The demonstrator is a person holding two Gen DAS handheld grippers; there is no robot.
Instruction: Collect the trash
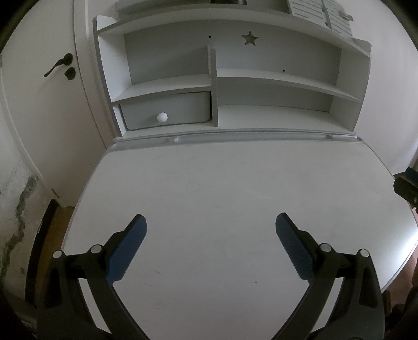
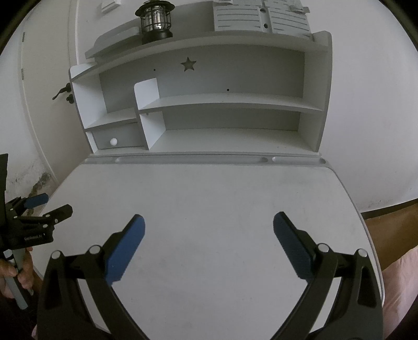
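Observation:
No trash shows in either view. My left gripper (image 1: 210, 222) hangs open over the white desk top (image 1: 209, 188), its blue pads wide apart with nothing between them. My right gripper (image 2: 209, 222) is open too, above the same desk (image 2: 209, 193), and holds nothing. In the right wrist view the left gripper (image 2: 39, 206) shows at the far left edge, held by a hand (image 2: 15, 272). A corner of the right gripper (image 1: 407, 188) peeks in at the right edge of the left wrist view.
A white shelf unit (image 1: 216, 78) stands at the desk's back, with a grey drawer (image 1: 167, 109) and white knob (image 1: 162, 117). A black lantern (image 2: 156, 21) sits on top. A grooved pen tray (image 1: 250, 137) runs along the back edge. A door with black handle (image 1: 58, 64) is at left.

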